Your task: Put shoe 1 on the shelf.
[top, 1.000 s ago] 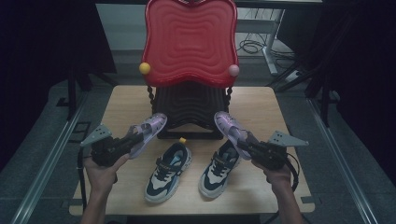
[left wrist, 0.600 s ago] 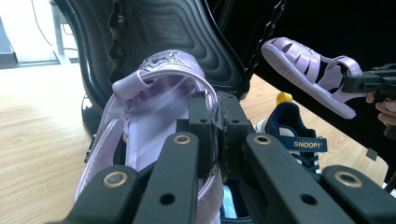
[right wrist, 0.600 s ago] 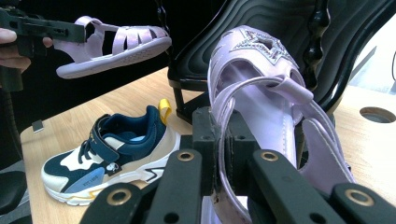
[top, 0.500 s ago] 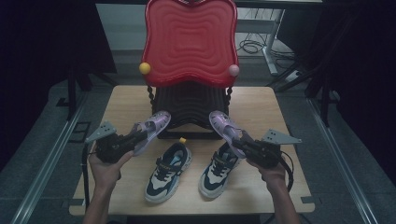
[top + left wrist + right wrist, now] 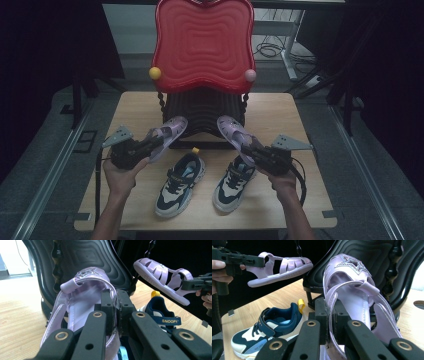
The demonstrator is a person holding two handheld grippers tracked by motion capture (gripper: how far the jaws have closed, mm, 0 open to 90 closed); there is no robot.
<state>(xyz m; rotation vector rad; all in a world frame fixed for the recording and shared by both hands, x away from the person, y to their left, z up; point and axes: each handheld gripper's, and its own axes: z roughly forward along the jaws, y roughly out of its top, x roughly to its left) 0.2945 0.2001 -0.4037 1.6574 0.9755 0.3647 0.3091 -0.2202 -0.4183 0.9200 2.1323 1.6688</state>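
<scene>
Navy-and-cream sneakers lay side by side at the near middle of the wooden desk (image 5: 280,107): the left sneaker (image 5: 179,184) and the right sneaker (image 5: 234,182), both toes toward the person. A yellow heel tab stood up from the left one, and its heel read SNOOPY in the left gripper view.

Just above and outside them, the person's two hands held the tools off the desk. The left gripper (image 5: 150,146) was clamped on the side strap of a lilac sandal (image 5: 167,134), its jaws drawn close with the thin band pinched between them, as the left gripper view showed (image 5: 113,315). The sandal's toe pointed up and inward, toward the chair. The right gripper (image 5: 252,151) was likewise clenched on the strap of the second lilac sandal (image 5: 235,135); in the right gripper view (image 5: 328,320) the band ran between its pads, and a glittery star sat on the toe piece. Both sandals hung in the air, well apart from each other, over the desk on either side of the sneakers' heels.

Beyond them stood a small chair with a black ribbed base (image 5: 204,112) at the far middle of the desk, and a red wavy backrest (image 5: 202,42) rising above it. A yellow ball (image 5: 155,73) and a pink ball (image 5: 250,75) sat at its lower corners.
</scene>
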